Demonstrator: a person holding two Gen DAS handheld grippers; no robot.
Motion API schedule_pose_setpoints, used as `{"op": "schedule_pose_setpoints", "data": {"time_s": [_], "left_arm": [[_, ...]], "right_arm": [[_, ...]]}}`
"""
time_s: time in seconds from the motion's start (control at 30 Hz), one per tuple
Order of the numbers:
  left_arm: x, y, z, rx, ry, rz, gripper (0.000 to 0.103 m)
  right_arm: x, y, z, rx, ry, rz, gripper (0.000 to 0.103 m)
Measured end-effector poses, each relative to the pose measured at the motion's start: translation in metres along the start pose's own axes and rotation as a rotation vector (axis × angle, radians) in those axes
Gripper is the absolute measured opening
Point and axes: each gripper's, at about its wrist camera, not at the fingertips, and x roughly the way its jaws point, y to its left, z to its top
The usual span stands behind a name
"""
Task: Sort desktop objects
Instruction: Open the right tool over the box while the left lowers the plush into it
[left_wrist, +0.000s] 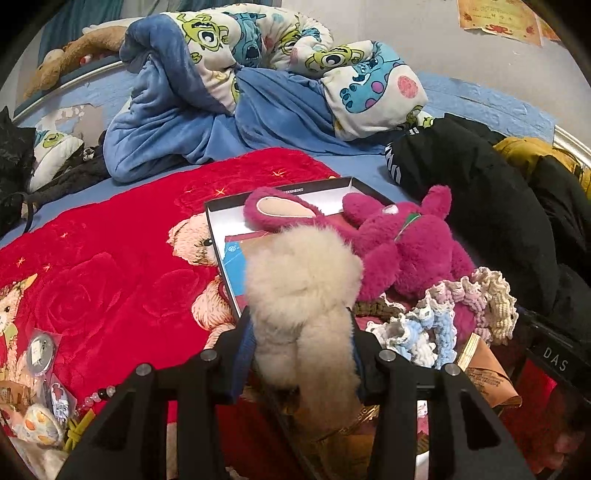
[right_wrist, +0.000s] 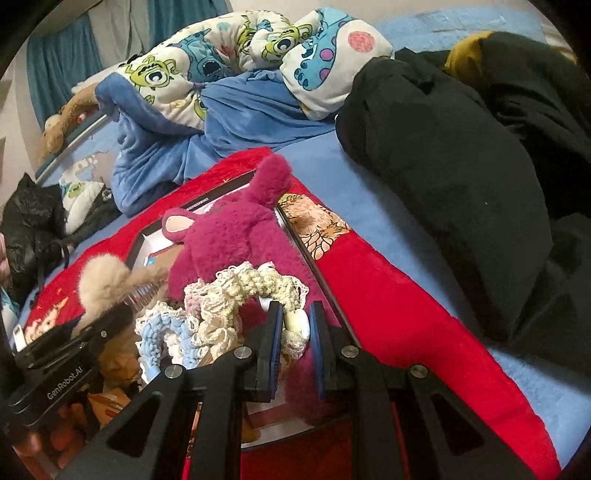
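My left gripper (left_wrist: 301, 354) has its jaws clamped on a cream fluffy plush (left_wrist: 303, 295): long pale fur, rounded lobes, no face visible from here; it hangs over the near corner of the open box (left_wrist: 221, 236). My right gripper (right_wrist: 295, 332) has its jaws narrow around a crocheted scrunchie (right_wrist: 251, 291), cream and yellowish yarn with lacy ruffled edge; a white bit sits between the pads, and the hold looks like contact on both sides. A blue-and-white scrunchie (right_wrist: 159, 328) lies just beside it. The magenta plush bear (left_wrist: 399, 243), shaggy with a tan inner ear, lies across the box's far side. Box sits on the red rose-print blanket (left_wrist: 110, 280) on the bed, black jacket (right_wrist: 443, 177) to the right.
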Motion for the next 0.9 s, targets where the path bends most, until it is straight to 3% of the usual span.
{"op": "schedule_pose_setpoints", "data": {"time_s": [0.17, 0.27, 0.3, 0.37, 0.43, 0.47, 0.5, 0.6, 0.73, 0.9], "left_arm": [[-0.001, -0.003, -0.001, 0.019, -0.006, 0.013, 0.045], [-0.003, -0.007, -0.002, 0.052, -0.007, 0.032, 0.05], [-0.004, -0.01, -0.003, 0.067, -0.01, 0.037, 0.054], [-0.007, -0.013, -0.003, 0.083, -0.02, 0.054, 0.076], [-0.011, -0.014, -0.002, 0.085, -0.042, 0.061, 0.082], [-0.013, -0.013, -0.001, 0.082, -0.046, 0.068, 0.093], [-0.016, -0.012, 0.001, 0.078, -0.053, 0.081, 0.095], [-0.022, -0.004, 0.004, 0.048, -0.087, 0.112, 0.1], [-0.021, 0.007, 0.005, -0.012, -0.068, 0.036, 0.103], [-0.02, 0.001, 0.005, 0.009, -0.068, 0.029, 0.103]], "right_arm": [[-0.001, -0.002, 0.0, 0.012, -0.004, 0.007, 0.016], [-0.002, -0.003, 0.001, 0.034, 0.005, 0.034, 0.025], [-0.002, -0.002, 0.002, 0.039, 0.01, 0.051, 0.033], [-0.004, 0.004, 0.003, 0.018, 0.015, 0.076, 0.047], [-0.007, 0.013, 0.004, -0.027, 0.015, 0.065, 0.068], [-0.008, 0.021, 0.003, -0.066, 0.014, 0.044, 0.073], [-0.008, 0.025, 0.003, -0.089, 0.011, 0.027, 0.085], [-0.012, 0.033, 0.003, -0.129, -0.008, 0.011, 0.103], [-0.017, 0.031, 0.006, -0.131, -0.026, -0.019, 0.103], [-0.018, 0.024, 0.008, -0.104, -0.024, -0.026, 0.103]]}}
